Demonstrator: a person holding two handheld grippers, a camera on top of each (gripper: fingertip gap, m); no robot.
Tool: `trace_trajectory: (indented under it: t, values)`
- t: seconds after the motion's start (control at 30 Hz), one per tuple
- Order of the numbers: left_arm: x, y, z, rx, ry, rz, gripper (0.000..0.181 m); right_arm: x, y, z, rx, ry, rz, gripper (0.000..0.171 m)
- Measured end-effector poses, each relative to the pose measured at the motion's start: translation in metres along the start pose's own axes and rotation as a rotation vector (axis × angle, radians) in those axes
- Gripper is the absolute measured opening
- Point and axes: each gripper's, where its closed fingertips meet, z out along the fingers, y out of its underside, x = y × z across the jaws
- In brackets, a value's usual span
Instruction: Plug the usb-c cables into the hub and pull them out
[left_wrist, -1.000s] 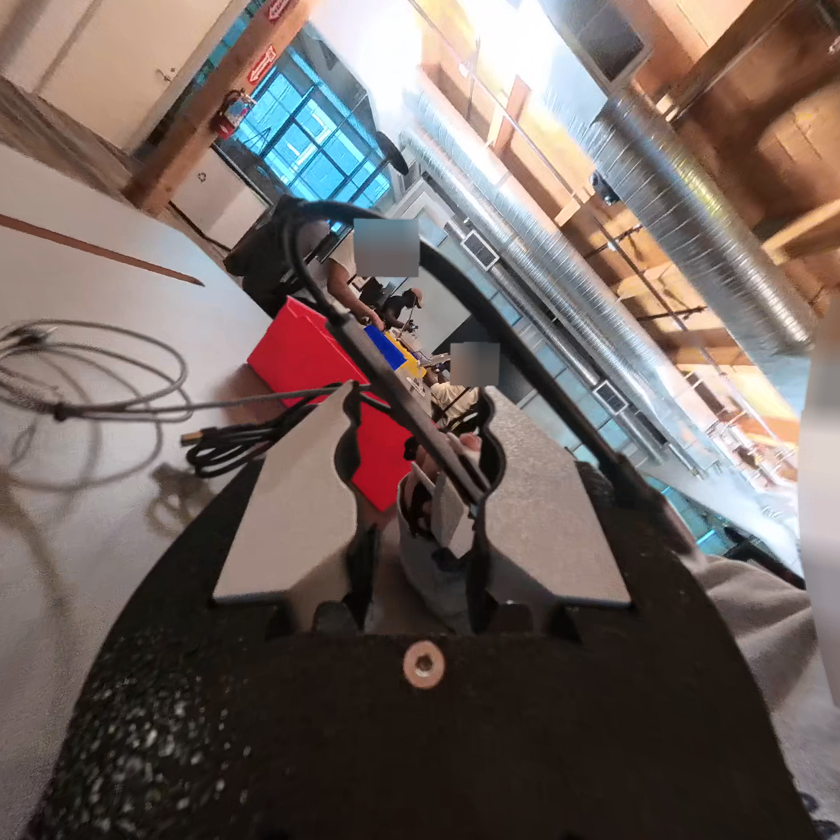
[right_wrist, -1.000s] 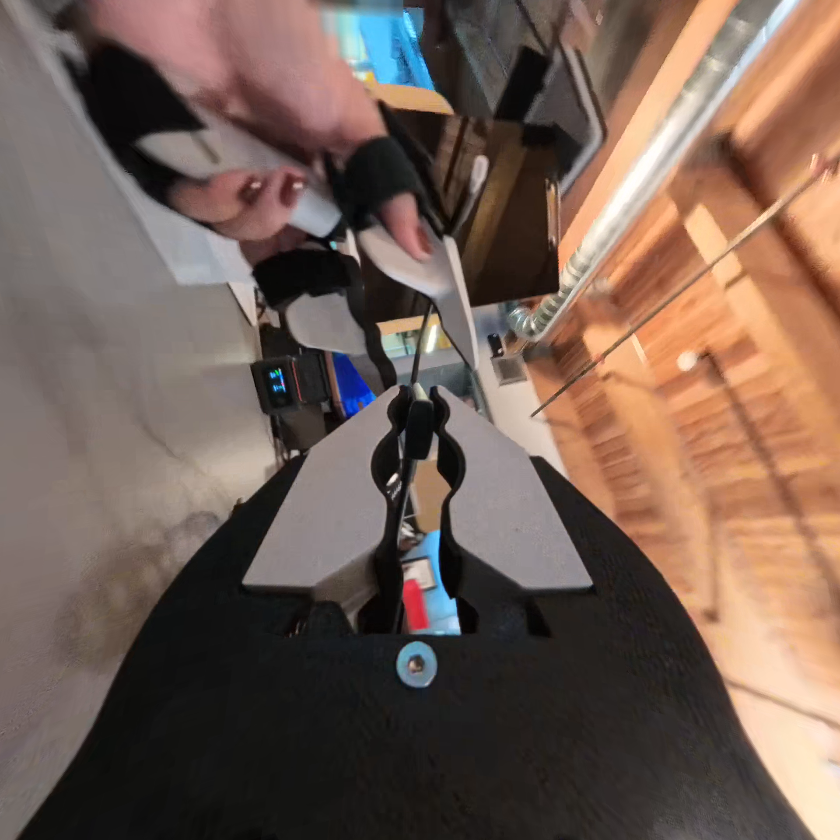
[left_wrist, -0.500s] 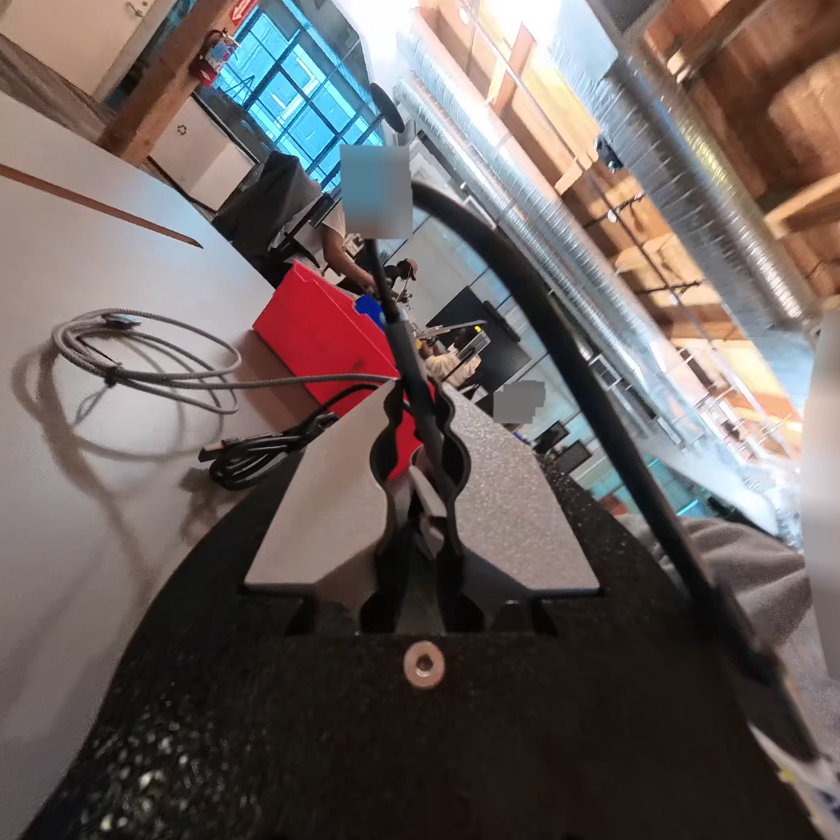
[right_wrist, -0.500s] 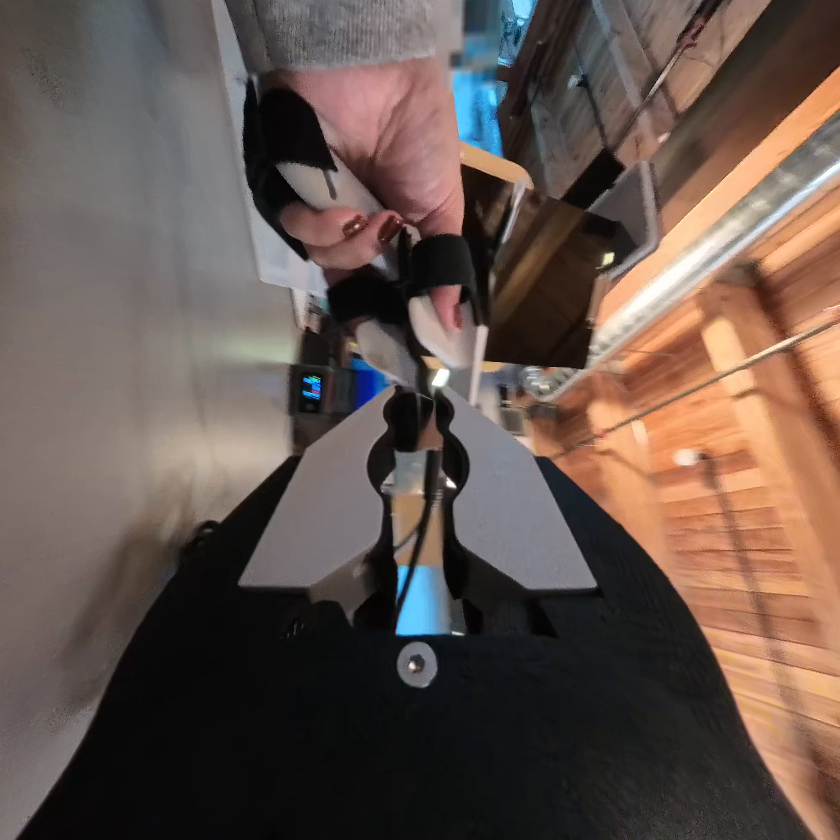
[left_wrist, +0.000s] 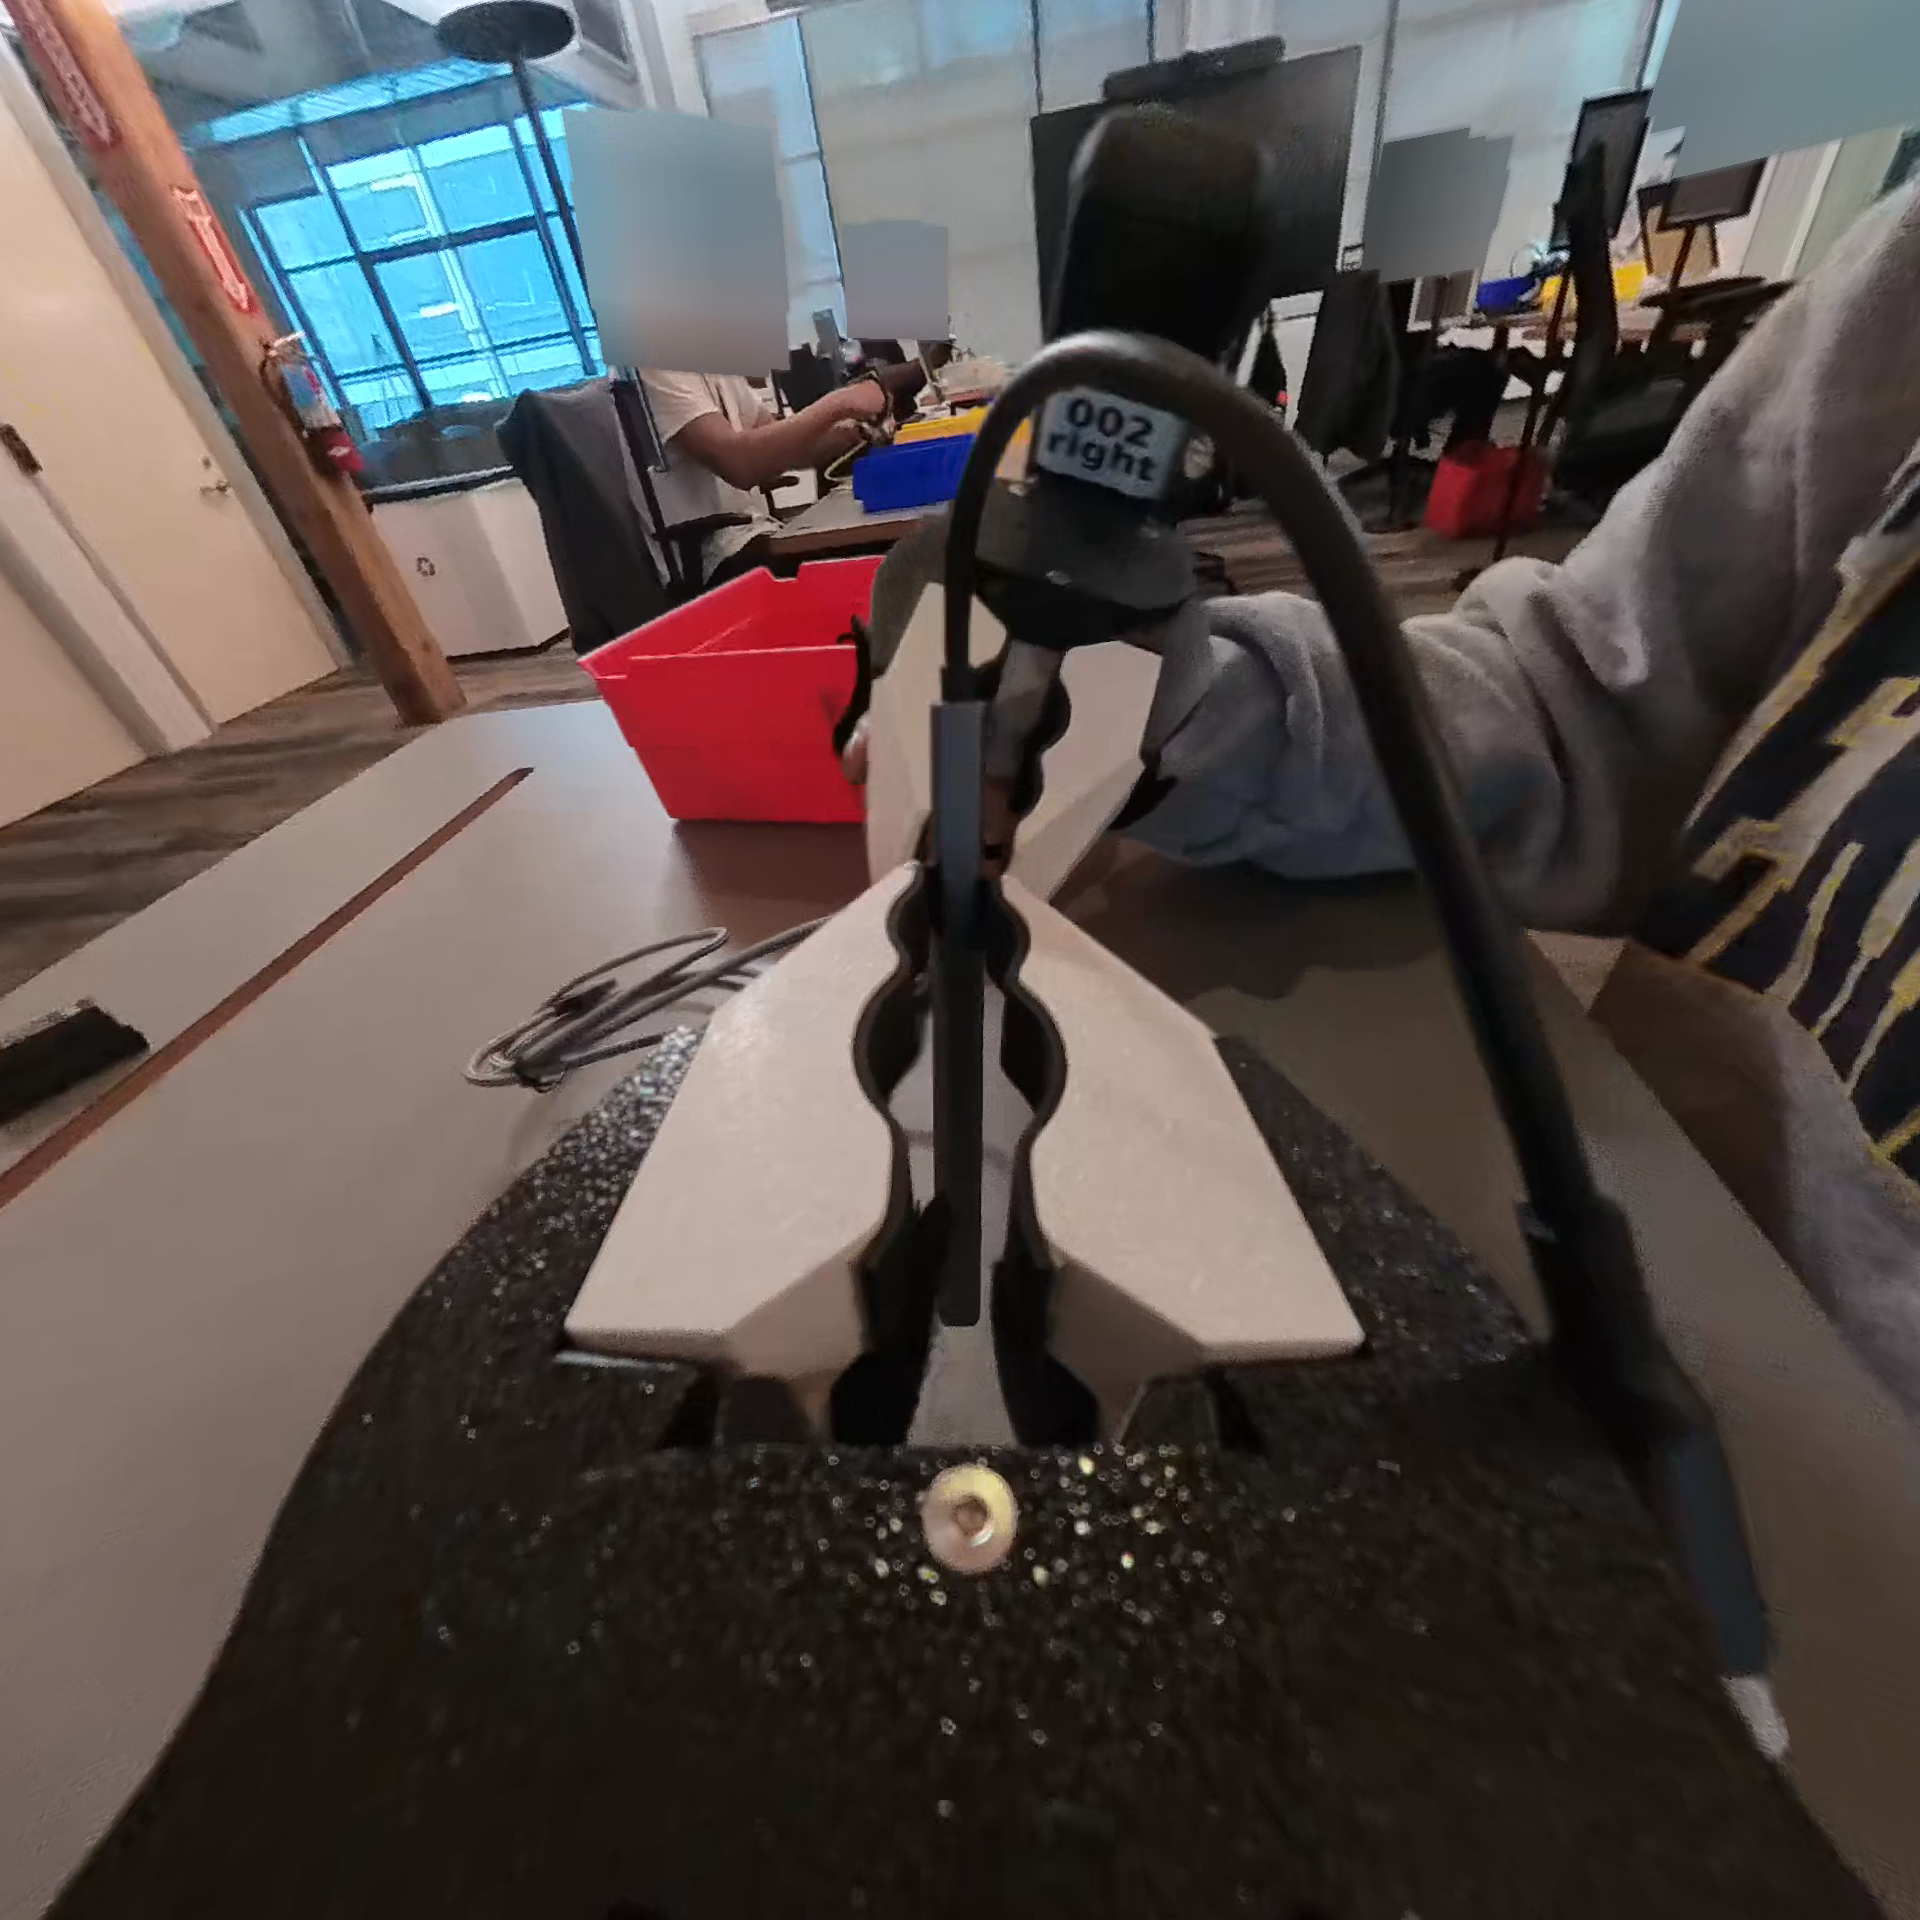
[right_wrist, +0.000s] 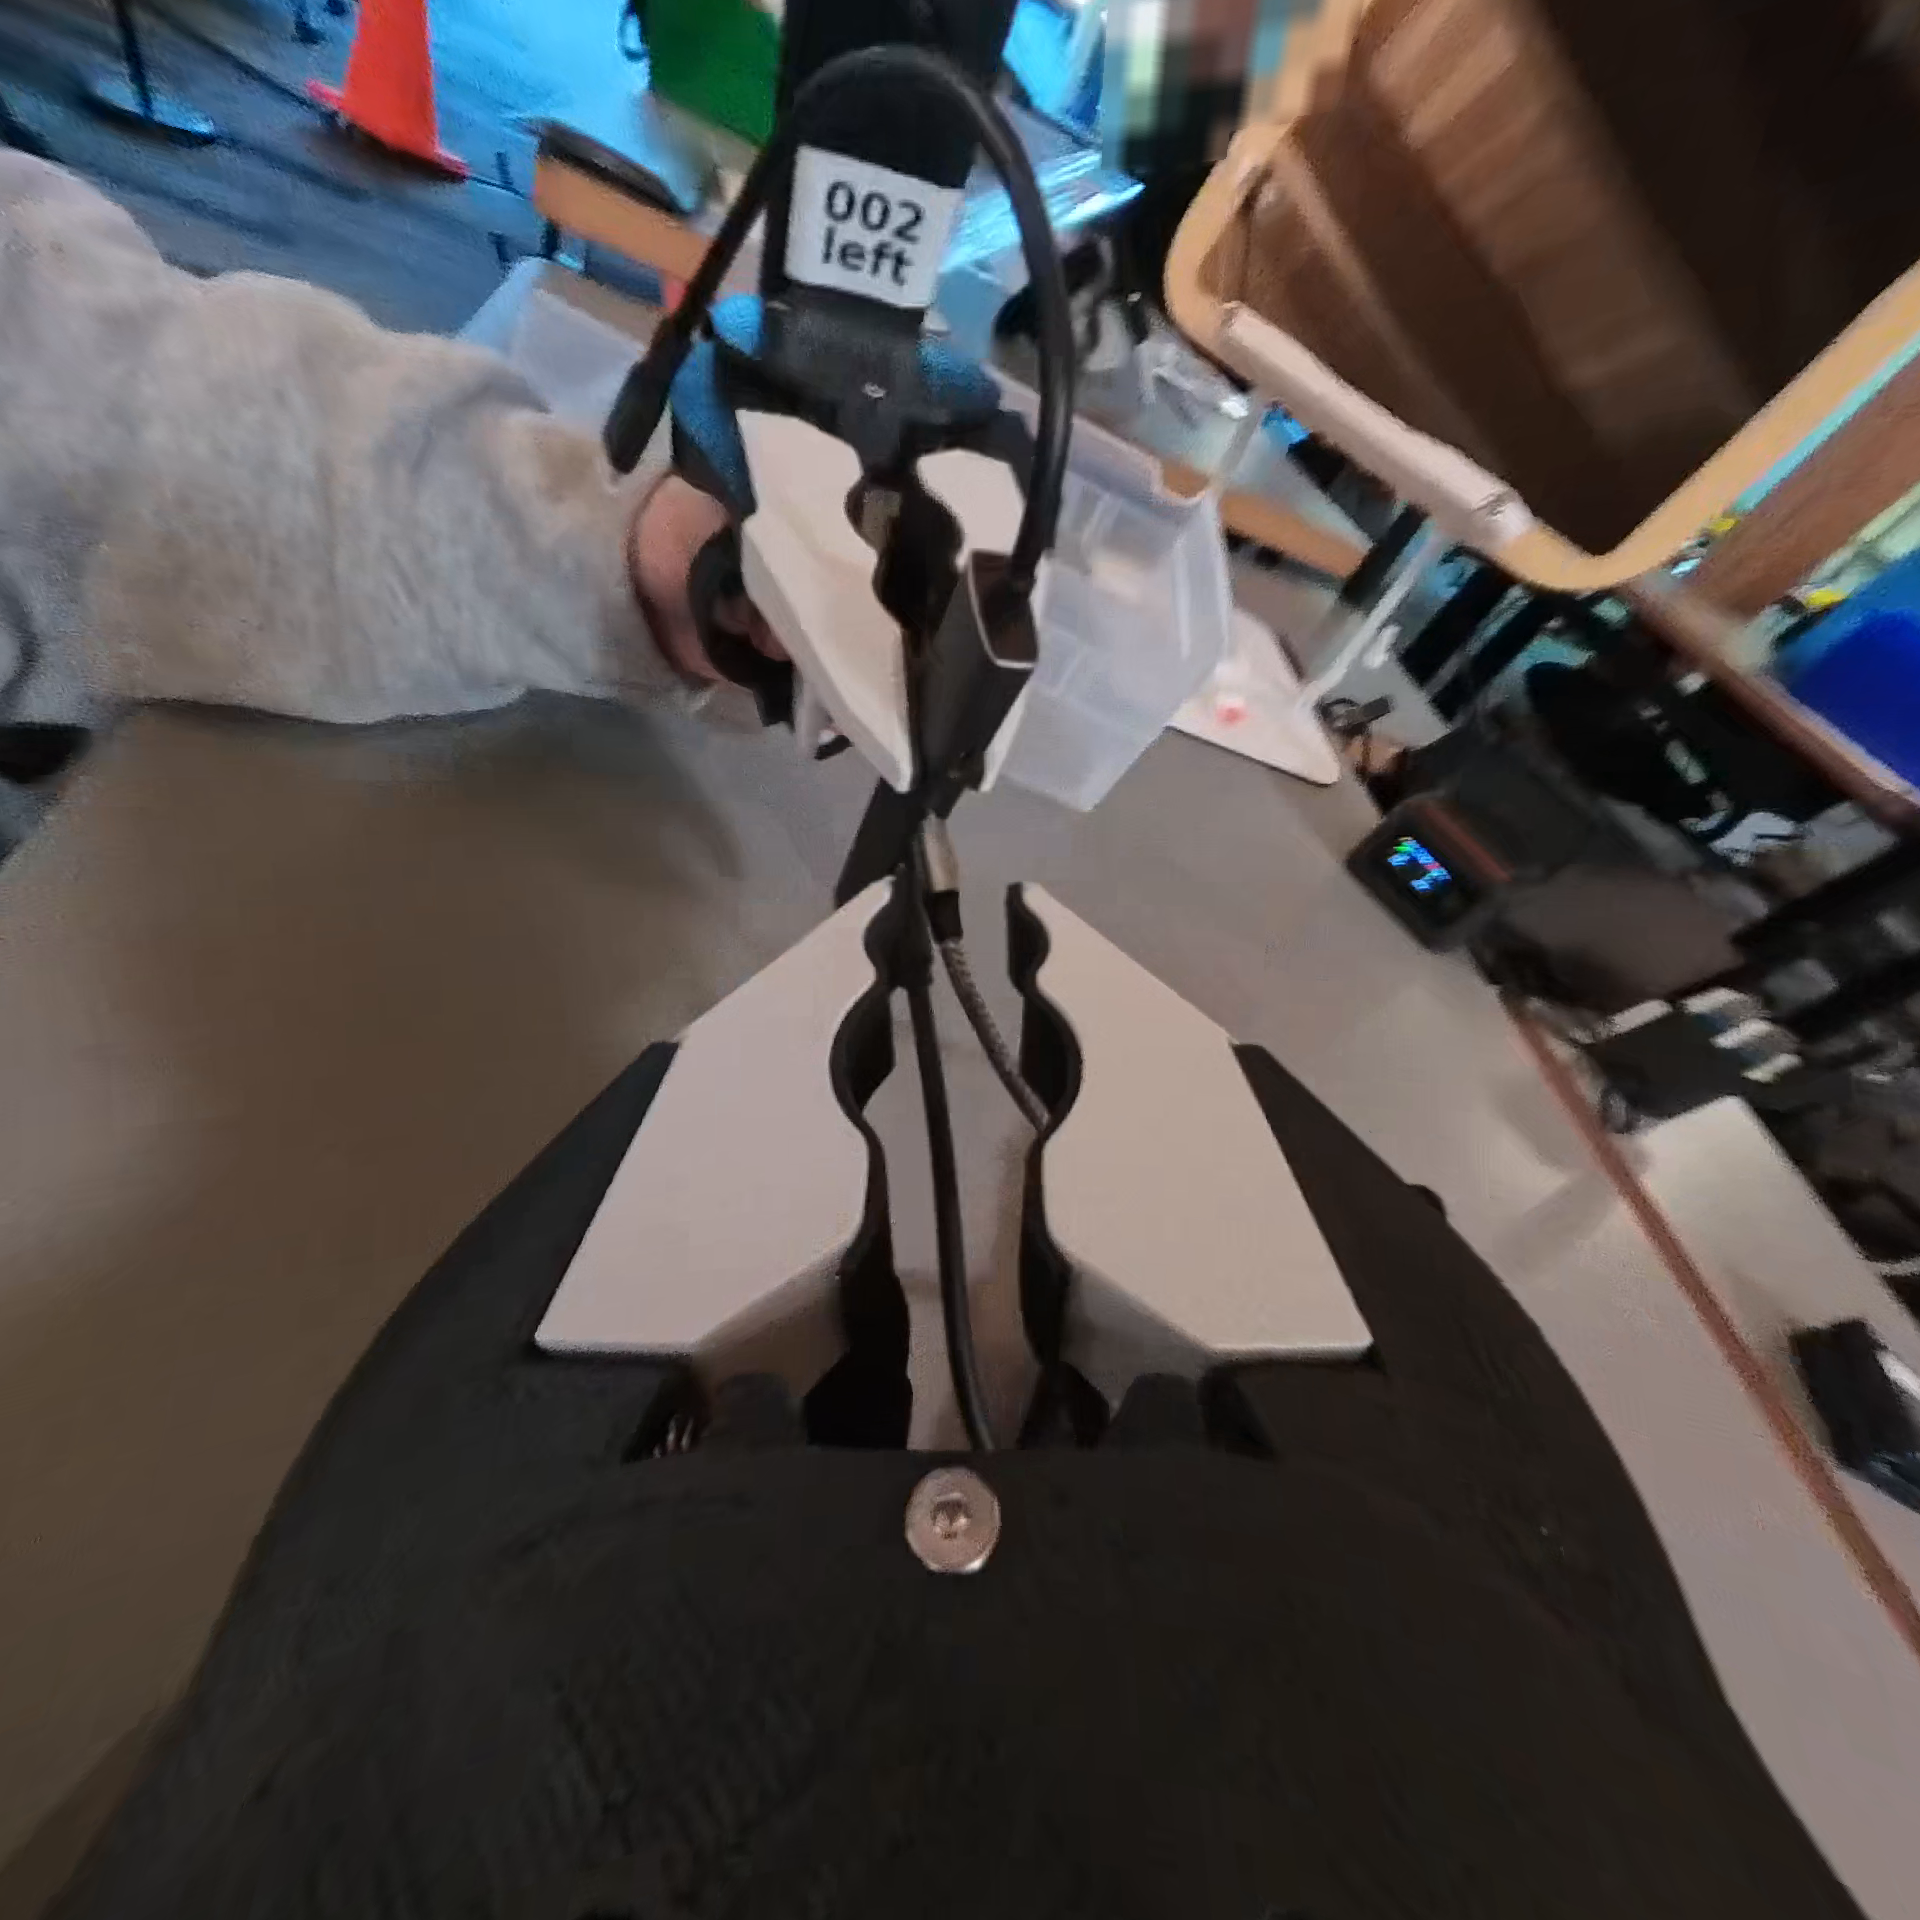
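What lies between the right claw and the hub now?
In the right wrist view, a black cable and a braided cable run from the hub back into the open right claw.

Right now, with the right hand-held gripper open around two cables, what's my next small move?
Probably close the right hand-held gripper on the silver plug: it sits at the open fingertips and looks seated in the hub, which the left hand-held gripper clamps, ready for pulling out.

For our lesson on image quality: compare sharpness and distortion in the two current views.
Left wrist view: the hub and the left tool are fairly sharp, with wide-angle bending at the edges. Right wrist view: softer overall, the table and background smeared.
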Motion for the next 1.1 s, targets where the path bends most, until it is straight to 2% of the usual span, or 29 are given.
trace_trajectory:
  t: [0.07, 0.2, 0.27, 0.4, 0.57, 0.63, 0.67, 0.73, 0.8, 0.93, 1.0, 1.1]
  values:
    - [0.005, 0.002, 0.001, 0.003, 0.022, 0.006, 0.007, -0.008, 0.0, 0.003, 0.007, -0.054, 0.026, 0.007]
    - [0.006, 0.005, 0.002, -0.003, 0.03, -0.016, 0.008, -0.012, 0.004, 0.005, -0.015, -0.077, 0.012, 0.005]
    - [0.003, 0.012, 0.002, -0.06, 0.014, -0.07, 0.008, -0.011, 0.01, 0.007, -0.073, -0.068, -0.01, 0.005]
    - [0.008, 0.037, 0.002, -0.279, -0.038, 0.101, 0.008, -0.017, 0.028, 0.01, -0.231, -0.055, -0.14, 0.004]
    - [0.029, 0.03, -0.006, -0.283, 0.006, 0.129, 0.008, -0.035, 0.014, 0.003, -0.198, -0.151, -0.135, 0.005]
    - [0.03, 0.028, -0.027, -0.353, -0.062, 0.177, 0.008, -0.019, 0.02, -0.015, -0.302, -0.044, -0.181, 0.004]
    - [0.03, 0.017, -0.044, -0.319, -0.102, 0.168, 0.008, -0.011, 0.011, -0.03, -0.279, 0.01, -0.181, 0.005]
    - [0.041, -0.008, -0.06, -0.233, -0.112, 0.14, 0.007, -0.013, -0.034, -0.052, -0.105, 0.038, -0.152, 0.004]
    - [0.047, -0.014, -0.053, -0.275, -0.14, 0.193, 0.008, -0.011, -0.054, -0.057, -0.111, 0.106, -0.229, 0.004]
    - [0.052, -0.013, -0.04, -0.319, -0.145, 0.21, 0.008, 0.01, -0.021, -0.063, -0.416, 0.249, -0.307, 0.005]
    - [0.048, -0.007, -0.044, -0.304, -0.173, 0.178, 0.008, 0.02, -0.031, -0.08, -0.386, 0.366, -0.306, 0.004]
    - [0.046, 0.0, -0.048, -0.256, -0.21, 0.137, 0.008, 0.042, -0.081, -0.133, -0.238, 0.543, -0.284, 0.004]
